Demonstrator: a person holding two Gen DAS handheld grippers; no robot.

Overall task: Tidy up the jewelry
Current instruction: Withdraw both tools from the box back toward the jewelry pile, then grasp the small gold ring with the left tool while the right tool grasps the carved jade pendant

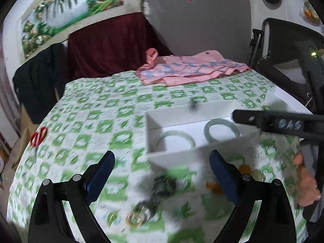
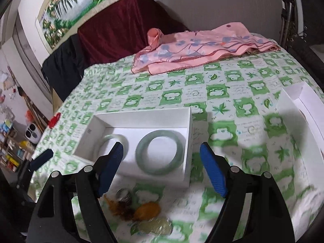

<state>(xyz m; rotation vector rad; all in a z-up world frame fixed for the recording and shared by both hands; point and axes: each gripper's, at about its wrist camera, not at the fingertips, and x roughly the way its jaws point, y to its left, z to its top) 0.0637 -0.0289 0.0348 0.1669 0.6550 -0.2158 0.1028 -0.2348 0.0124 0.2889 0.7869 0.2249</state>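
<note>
Table: green and white tablecloth (image 2: 222,105) covers it, with a pink cloth (image 2: 202,48) at the far side, well away from the white box.
White box: open white box (image 2: 141,119) sits in the middle of the table.
In the box: darker green bangle (image 2: 161,155) lies flat, and a pale bangle (image 2: 113,139) lies just beside it.
Outside the box: dark rings (image 1: 162,186), a yellow ring (image 1: 133,218) and orange beads (image 2: 146,210) lie on the cloth just in front of the box.
Left gripper (image 1: 162,174): wide open, holds nothing, hangs over the dark rings.
Right gripper (image 2: 162,166): wide open, holds nothing, near the front of the box.
Other things: red scissors (image 1: 38,137) far left of the box, second white box (image 2: 303,121) to its right.
Step now: I think two bangles are put away and the small pieces wait.
Next move: go down, pinch one small piece gently, lift it into the box.
</note>
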